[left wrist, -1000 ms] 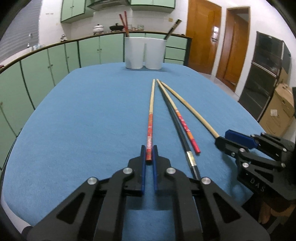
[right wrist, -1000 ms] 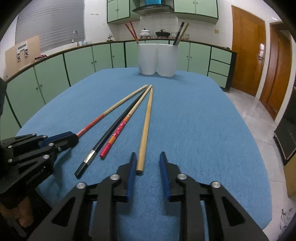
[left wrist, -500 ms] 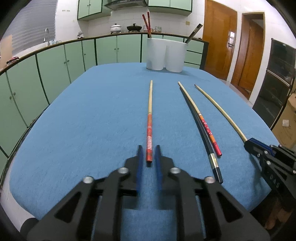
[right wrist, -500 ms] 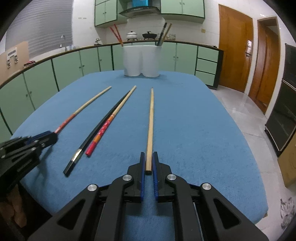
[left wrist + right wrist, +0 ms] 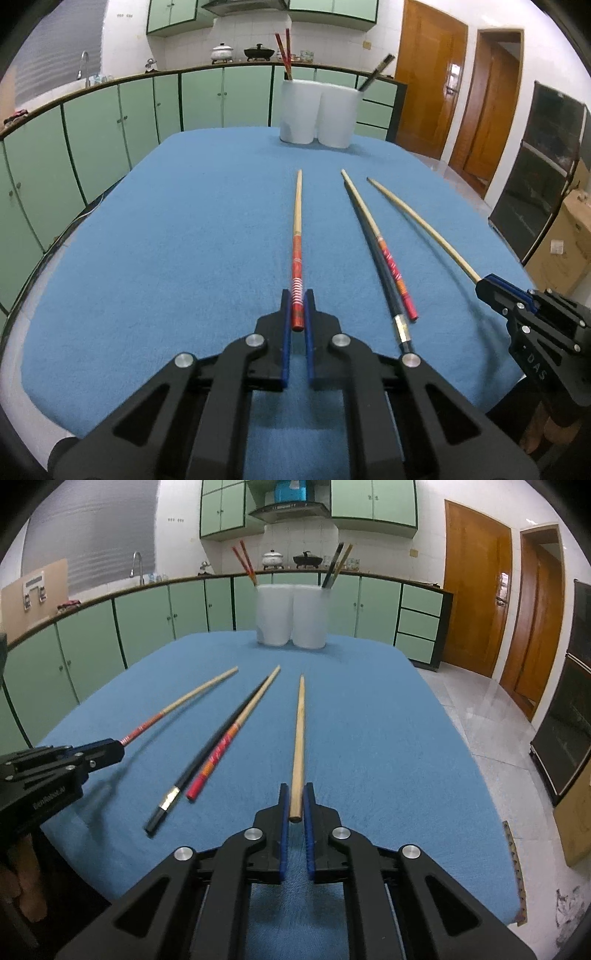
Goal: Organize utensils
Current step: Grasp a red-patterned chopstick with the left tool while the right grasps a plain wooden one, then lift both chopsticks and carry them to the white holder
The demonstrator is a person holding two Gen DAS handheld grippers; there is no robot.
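On the blue tabletop [image 5: 155, 258] four chopsticks lay side by side, all pointing to the two white holders [image 5: 319, 112] at the far end. At the left, the left tool [image 5: 297, 301] was clamped on the red end of the red-patterned chopstick [image 5: 297, 236]; its jaws had just closed on it. Next to the right lay the black chopstick [image 5: 373, 254] and the red-orange chopstick [image 5: 388, 258], touching each other along their length, and no tool held them. Further right, the right tool [image 5: 296, 797] was closed on the thick end of the plain wooden chopstick [image 5: 298, 738]. In the left holder stood red chopsticks [image 5: 243, 563]; in the right holder stood dark chopsticks [image 5: 338, 566]. Behind the tabletop ran green kitchen cabinets [image 5: 92, 638].
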